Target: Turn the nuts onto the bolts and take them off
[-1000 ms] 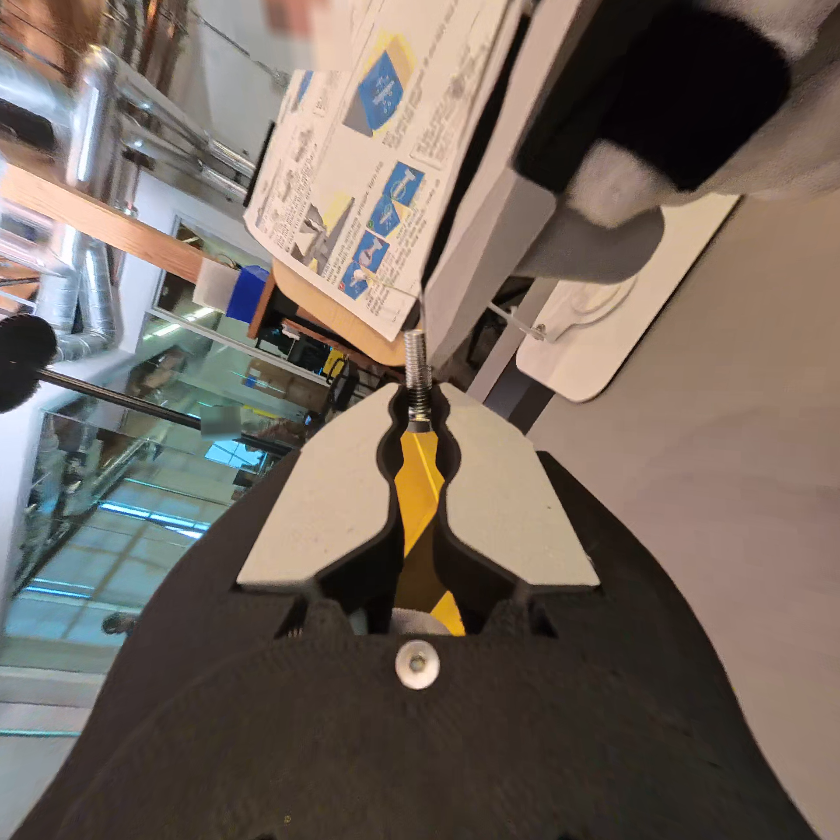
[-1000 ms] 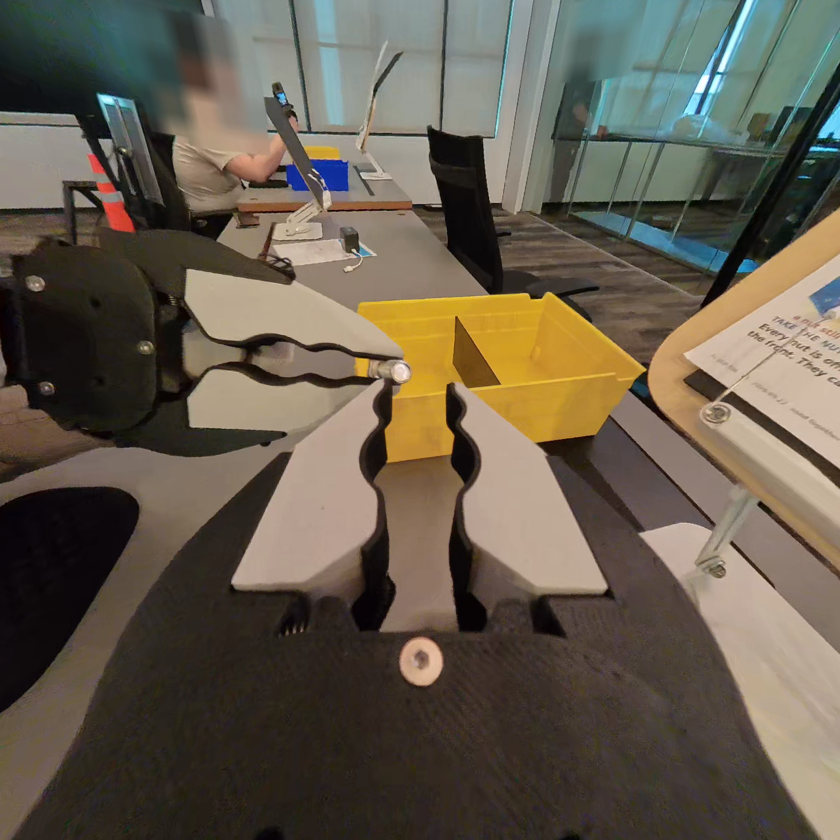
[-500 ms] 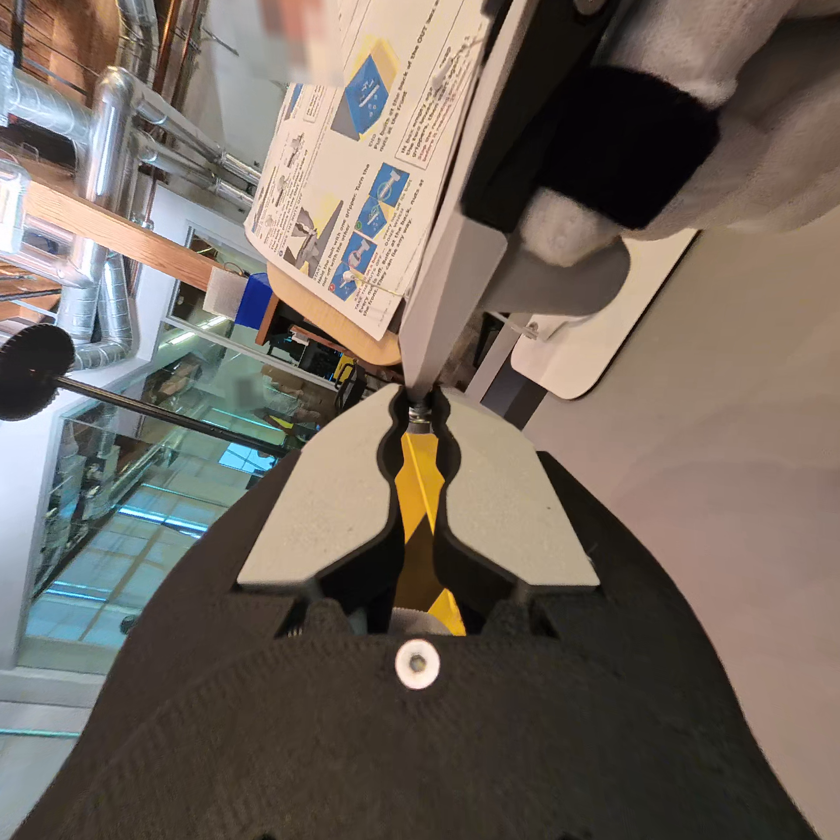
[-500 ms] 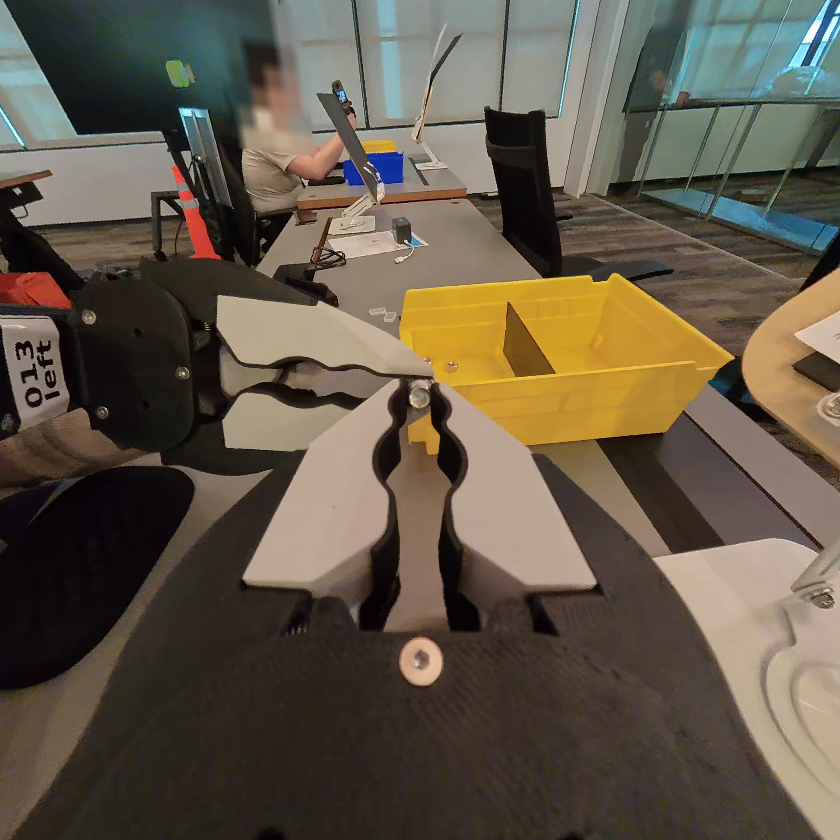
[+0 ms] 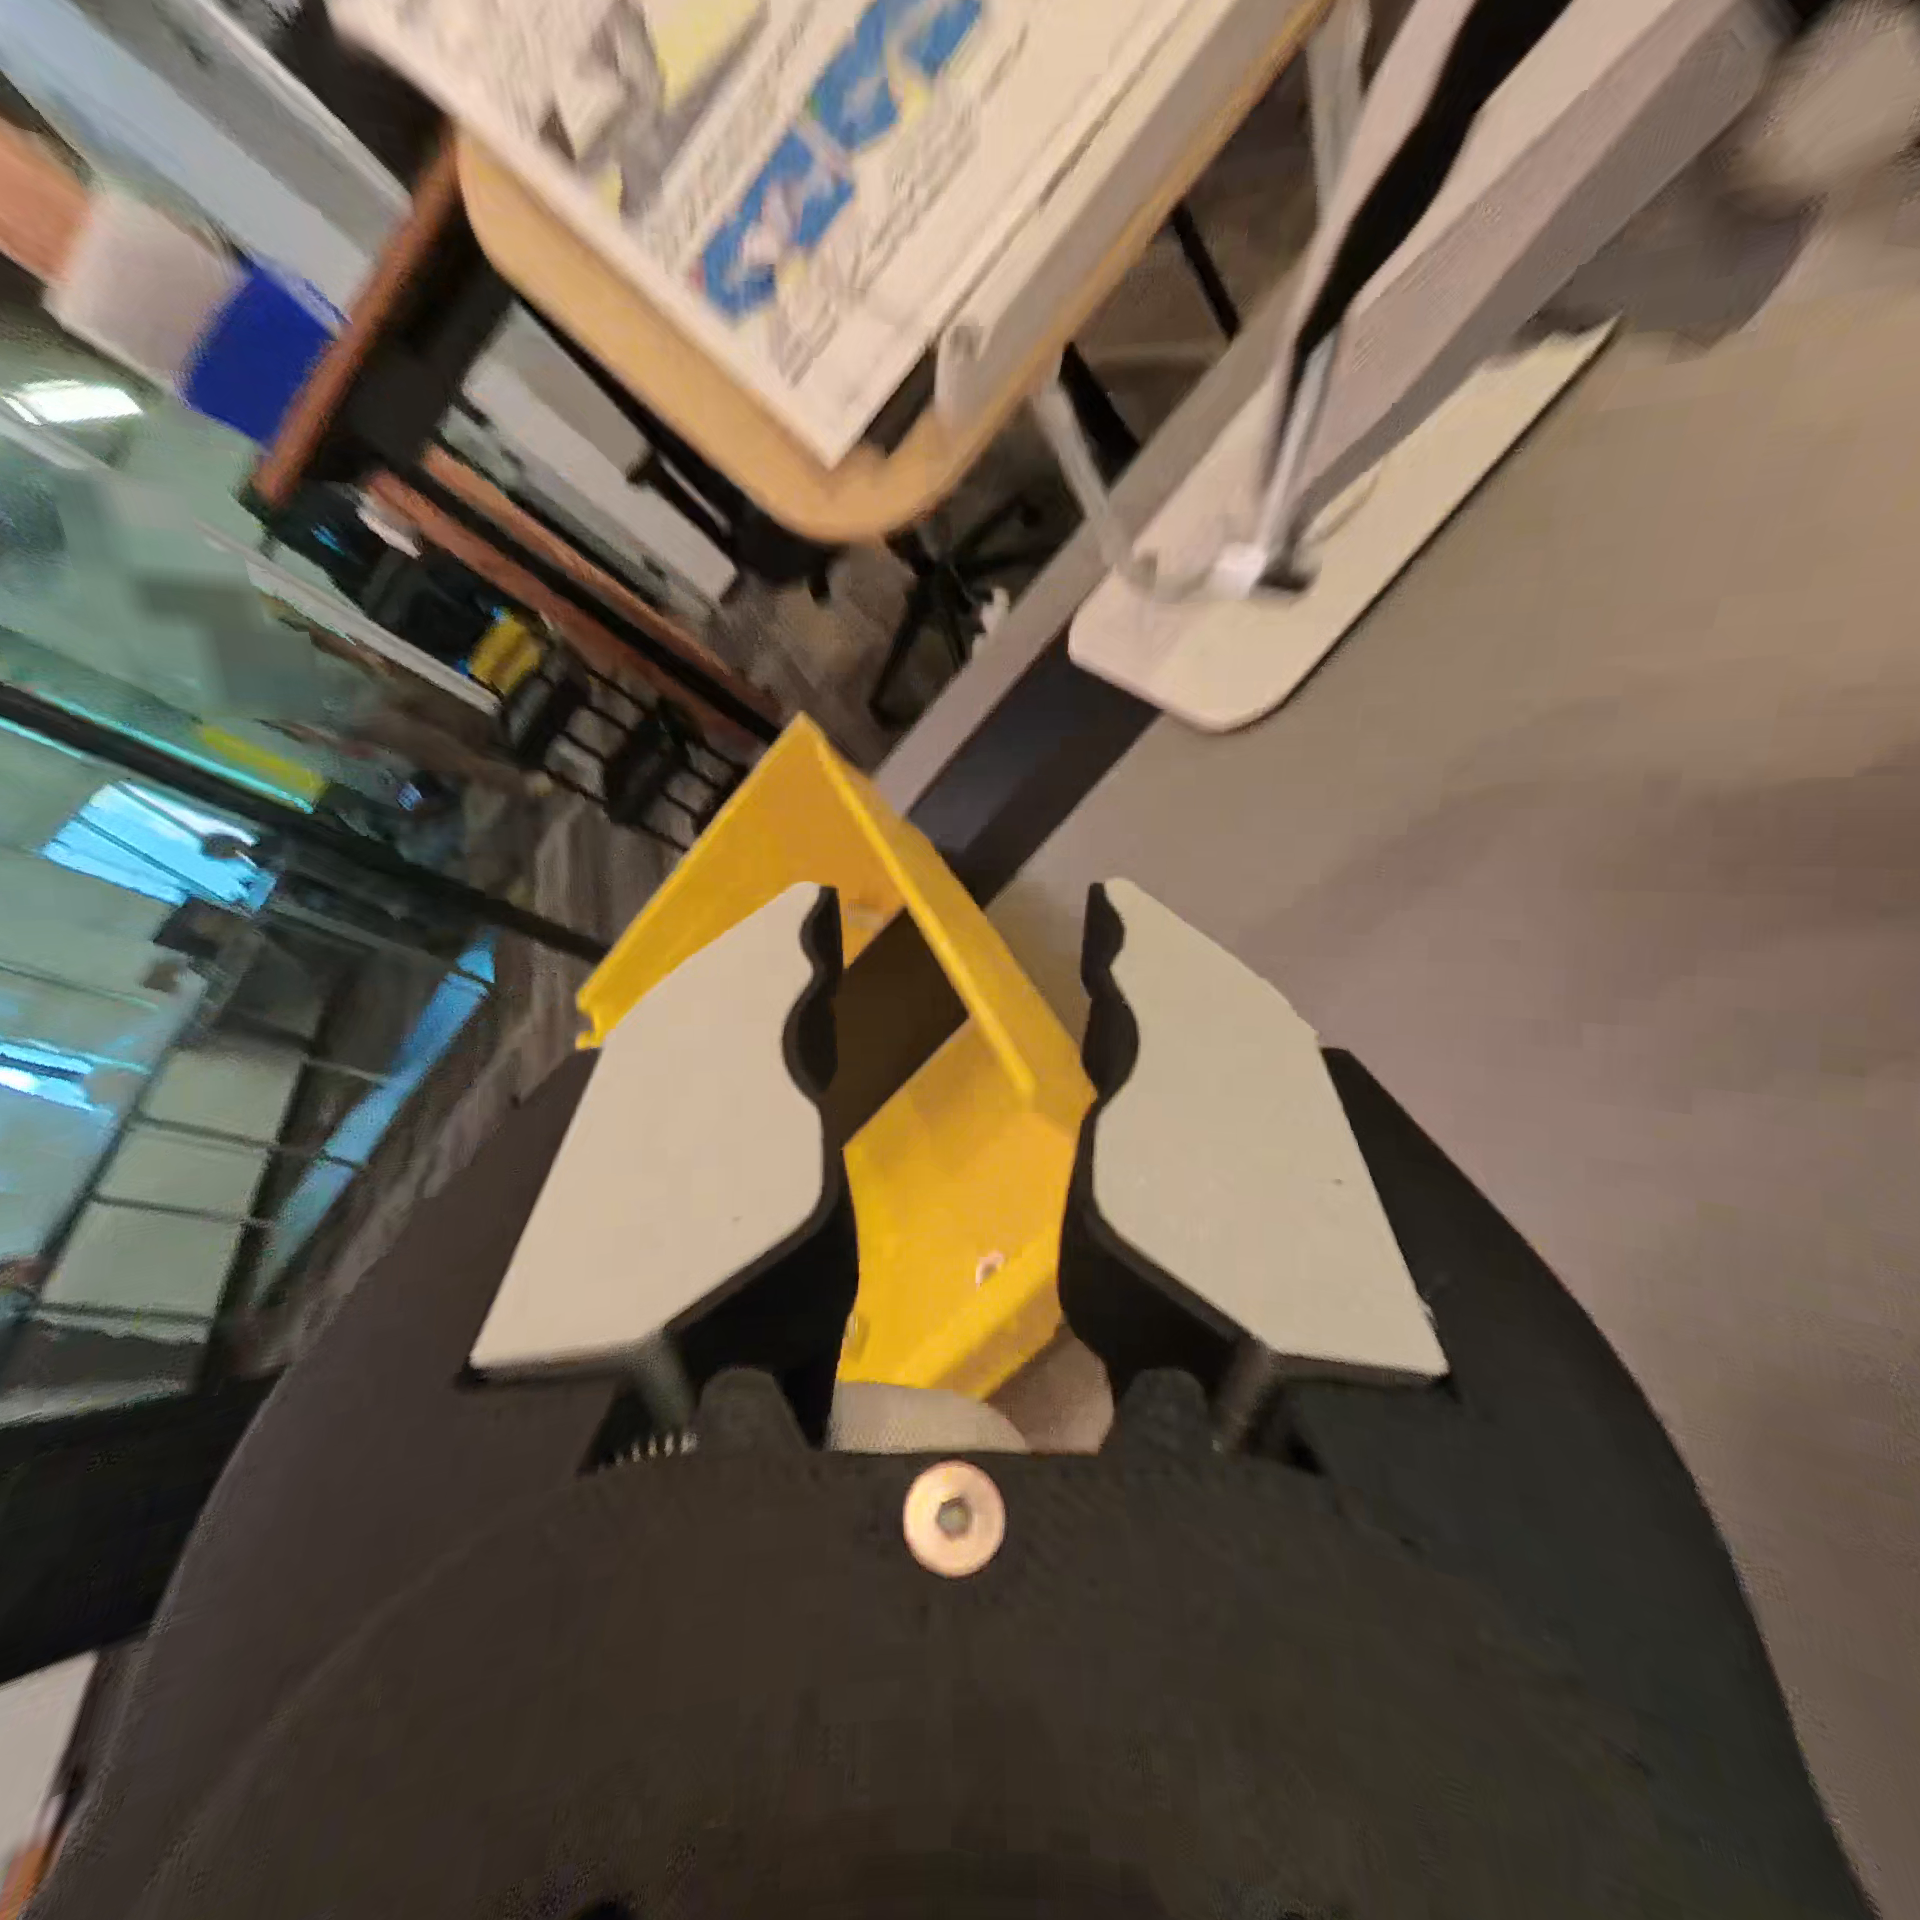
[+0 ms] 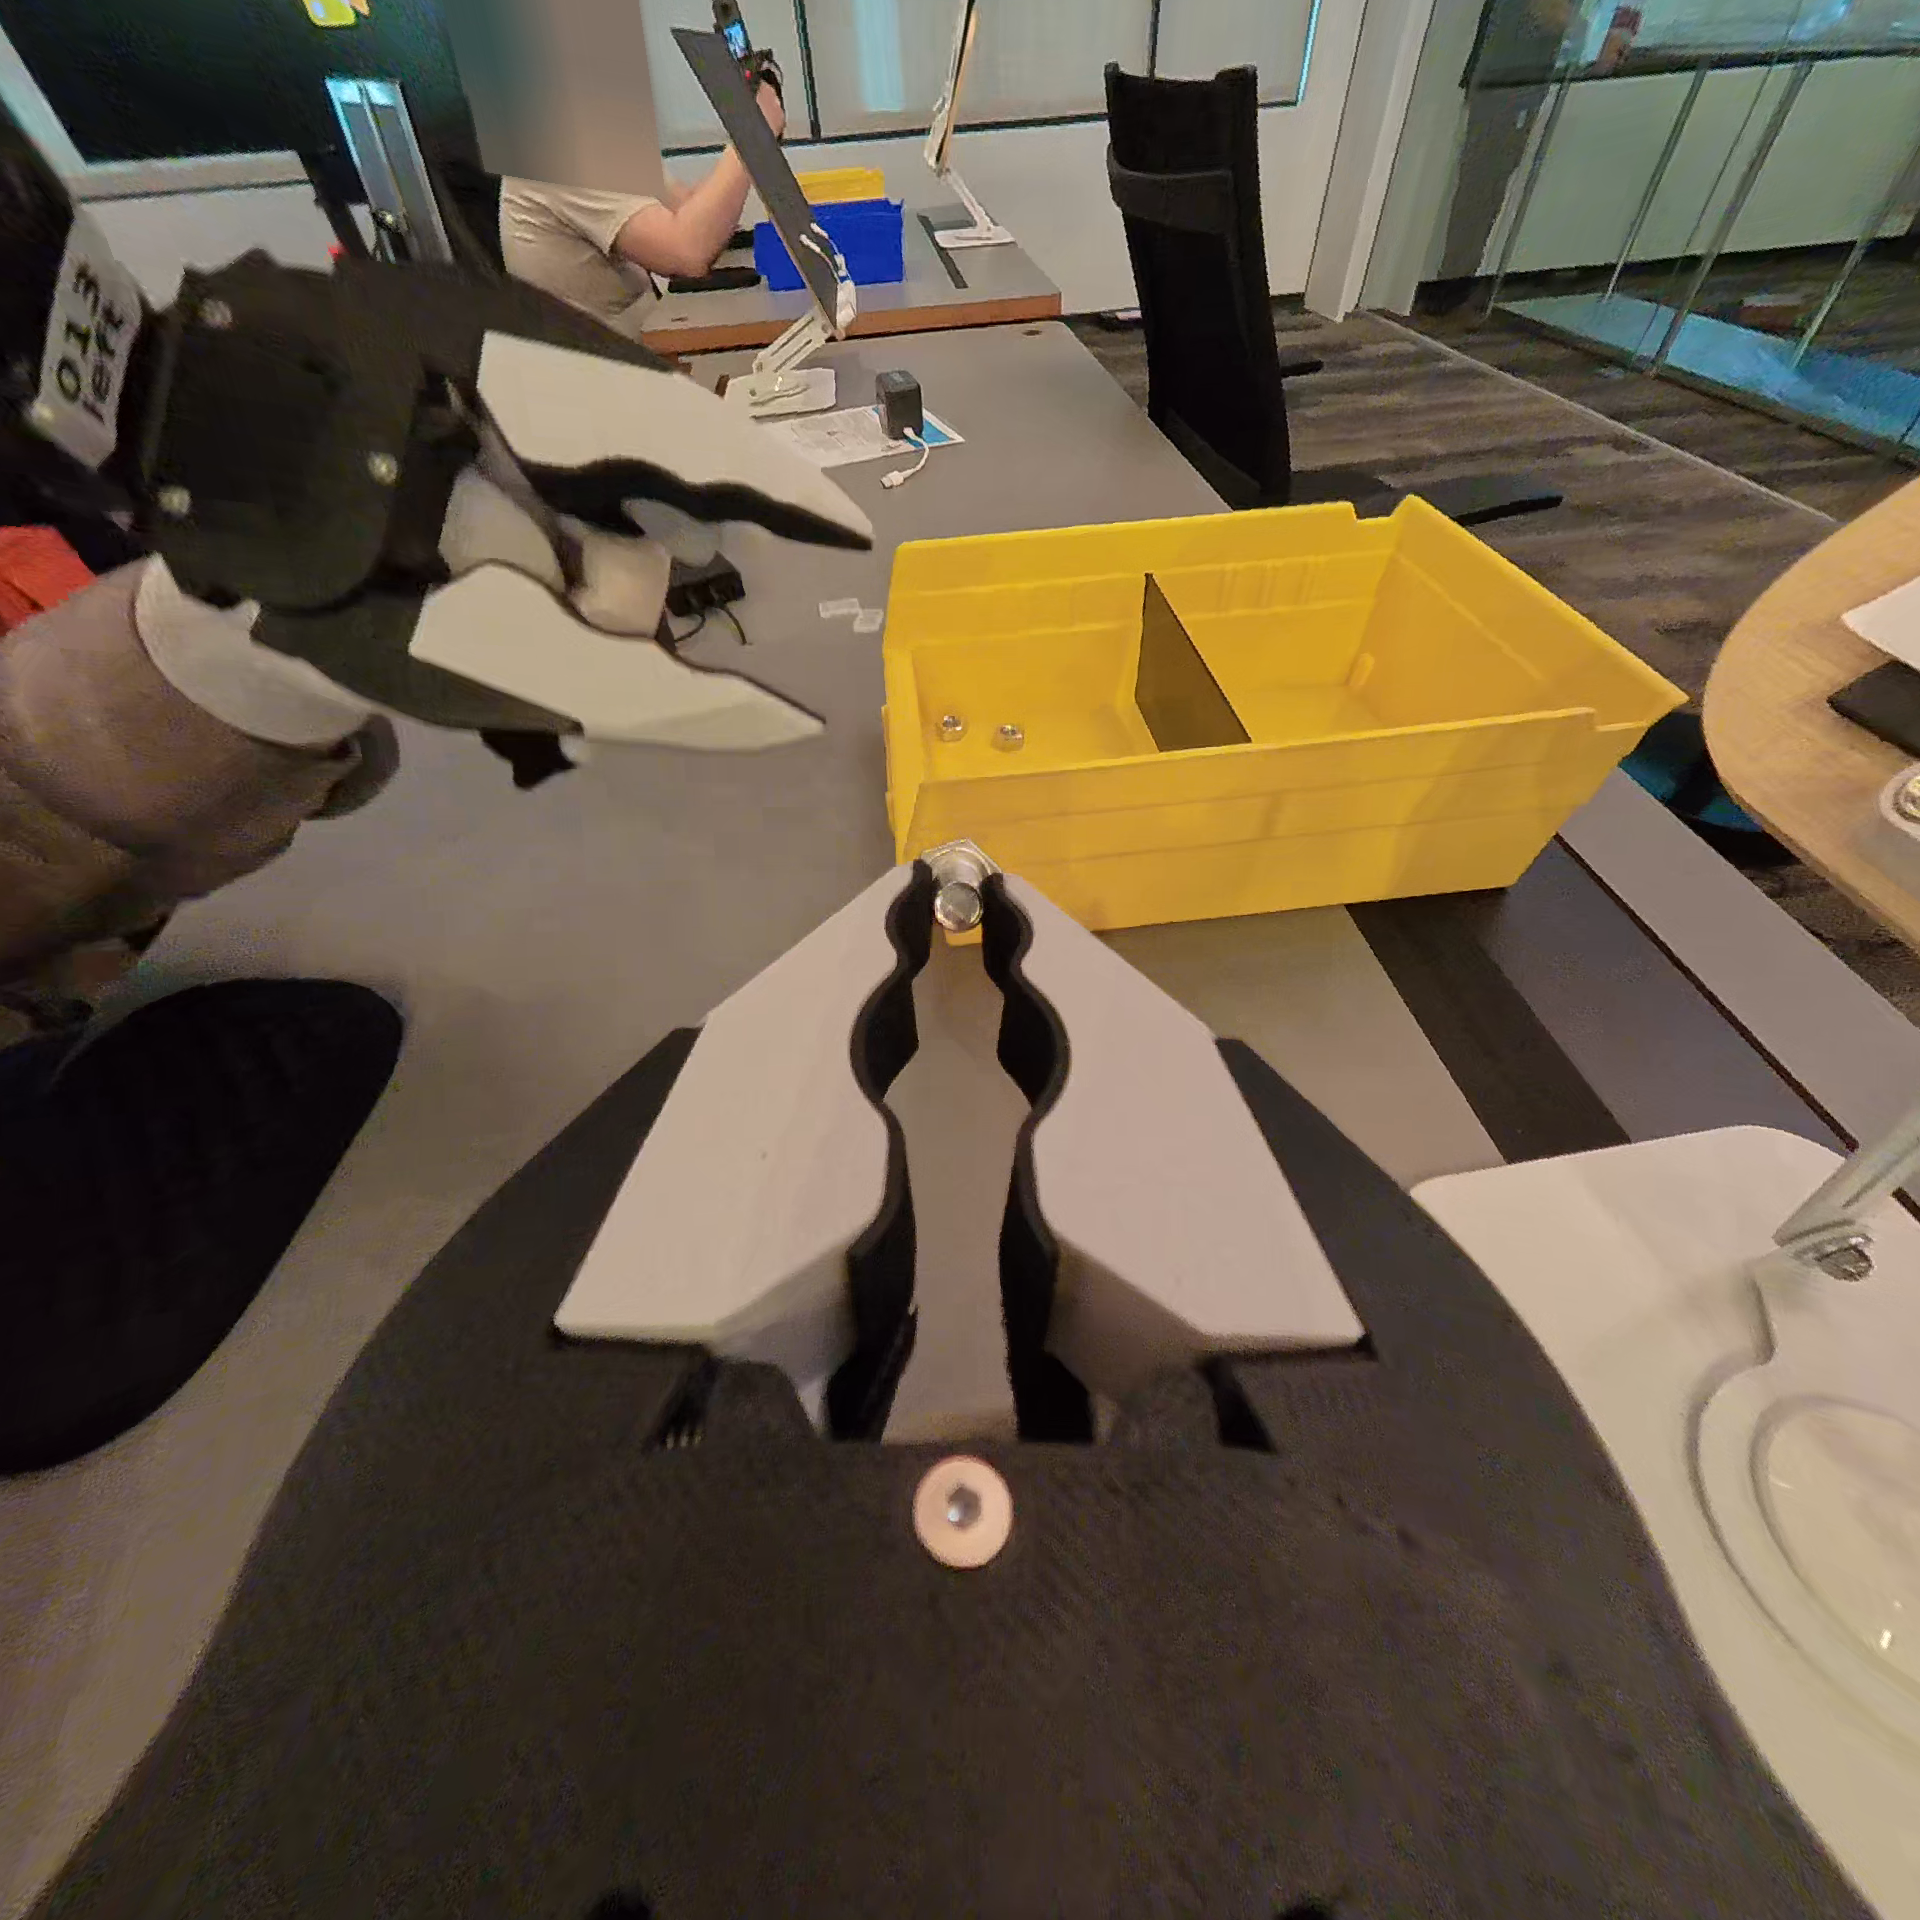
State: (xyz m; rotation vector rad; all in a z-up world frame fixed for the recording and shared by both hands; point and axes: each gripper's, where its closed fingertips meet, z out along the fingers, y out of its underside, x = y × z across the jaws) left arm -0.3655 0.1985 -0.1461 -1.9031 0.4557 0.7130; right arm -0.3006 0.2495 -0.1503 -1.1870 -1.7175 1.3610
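We see the right claw (image 6: pixel 958 902) pinched on a short silver bolt (image 6: pixel 957 900) with a nut (image 6: pixel 954 858) at its far end, held above the tabletop (image 6: pixel 582 914) just before the near wall of the yellow bin (image 6: pixel 1247 821); the left claw (image 6: pixel 810 623), at 10 o'clock, gapes empty. We judge the bolt handed over and the nut due for unscrewing, which needs the left claw to grasp it. Two loose nuts (image 6: pixel 977 731) lie in the bin's left compartment.
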